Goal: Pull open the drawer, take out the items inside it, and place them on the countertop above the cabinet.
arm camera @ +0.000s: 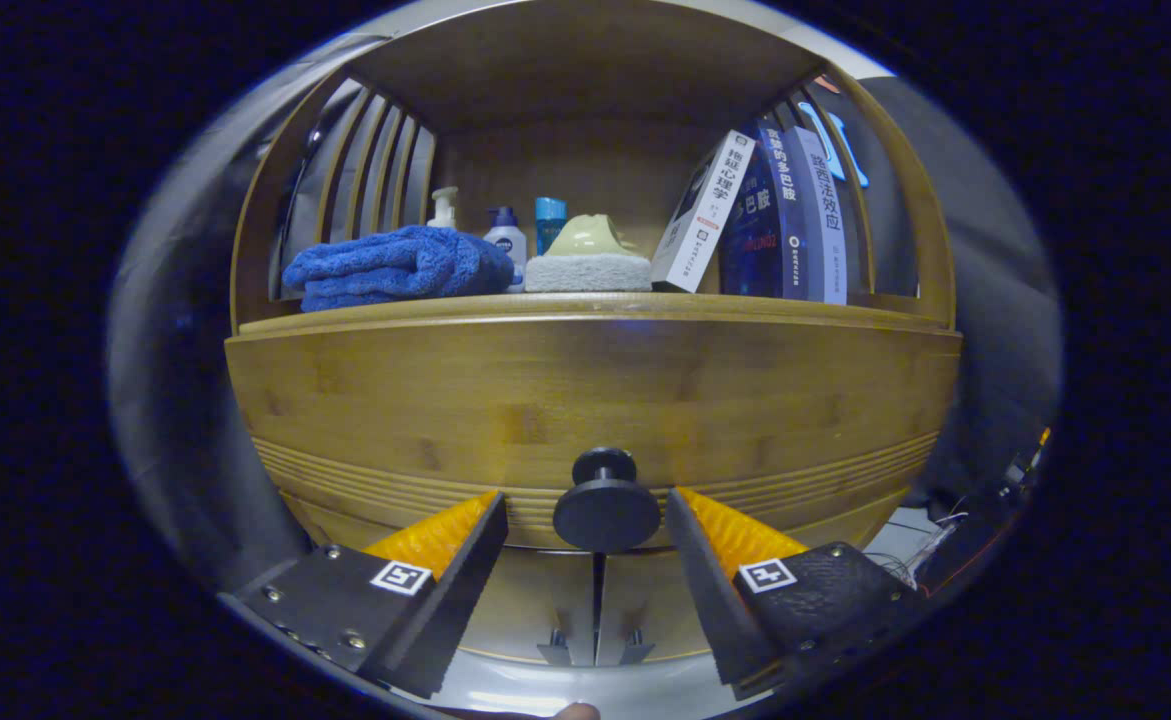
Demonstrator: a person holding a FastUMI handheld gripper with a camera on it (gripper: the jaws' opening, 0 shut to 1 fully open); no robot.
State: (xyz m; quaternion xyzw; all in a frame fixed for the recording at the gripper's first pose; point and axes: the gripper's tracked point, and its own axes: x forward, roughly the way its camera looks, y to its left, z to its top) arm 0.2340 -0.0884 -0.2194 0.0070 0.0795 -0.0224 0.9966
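gripper (585,510) spread wide, fingers either side of drawer knob (606,505), not touching it. drawer (585,400) closed, w/ knob at its lower middle. countertop (585,308) above carries blue towel (395,265), bottles (505,235), sponge (588,272), books (765,210) leaning at rt.

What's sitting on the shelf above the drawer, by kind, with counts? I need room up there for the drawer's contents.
Towel: 1, blue, folded
Bottles: 3
Sponge: 1, with a pale green thing on top
Books: 3, leaning
Total: 8, plus the green thing.
The gripper is open, its fingers either side of the drawer knob.
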